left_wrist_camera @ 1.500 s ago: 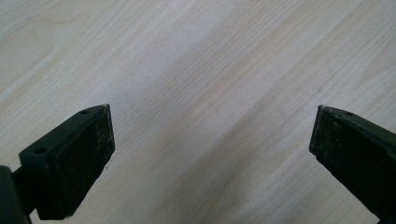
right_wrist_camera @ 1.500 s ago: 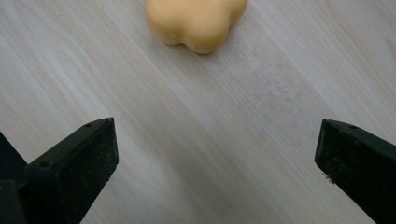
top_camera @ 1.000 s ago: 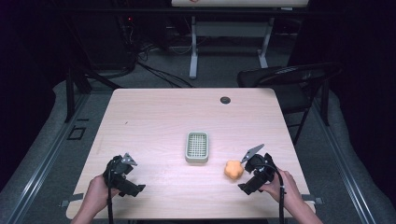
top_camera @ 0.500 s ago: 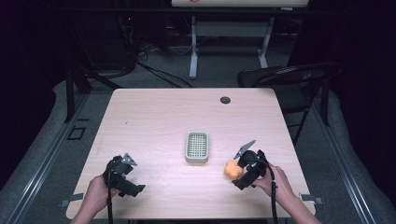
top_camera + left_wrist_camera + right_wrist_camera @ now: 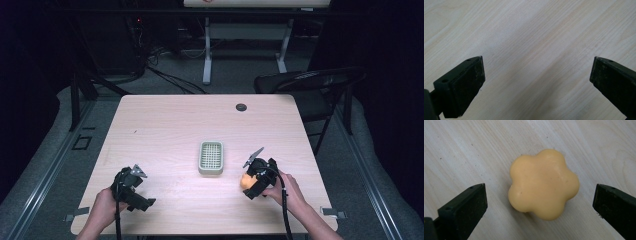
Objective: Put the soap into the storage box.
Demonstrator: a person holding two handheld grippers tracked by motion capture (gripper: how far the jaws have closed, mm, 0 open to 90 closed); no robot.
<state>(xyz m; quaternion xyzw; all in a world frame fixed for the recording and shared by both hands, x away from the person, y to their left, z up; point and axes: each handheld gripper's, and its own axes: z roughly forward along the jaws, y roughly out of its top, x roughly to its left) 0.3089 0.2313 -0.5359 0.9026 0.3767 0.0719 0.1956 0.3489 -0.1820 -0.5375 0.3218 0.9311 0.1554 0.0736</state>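
Near the right front of the table (image 5: 160, 125), I have the right gripper (image 5: 540, 202) poised directly over a flower-shaped orange soap (image 5: 543, 183), looking almost straight down on it. Its jaws stand wide apart, one on each side of the soap with bare wood between each pad and the soap, so nothing is grasped yet. I judge this spread is deliberate: the gap needs to clear the lobes before I close. In the high view the soap (image 5: 246, 182) peeks out just left of the right gripper (image 5: 255, 176), lying a little to the right of the green slotted soap dish (image 5: 210, 157), near it but not touching. That closeness suggests the dish is where the soap is meant to go.

The soap lies flat on its broad face, six rounded lobes pointing outward all round, so it has no real long axis; its short axis runs up towards my camera. Any pair of opposite sides should serve for a grip, though the rounded lobes may let it slip.

My left gripper (image 5: 131, 186) sits at the front left, well apart from the work, jaws released and wide over bare wood, holding nothing.
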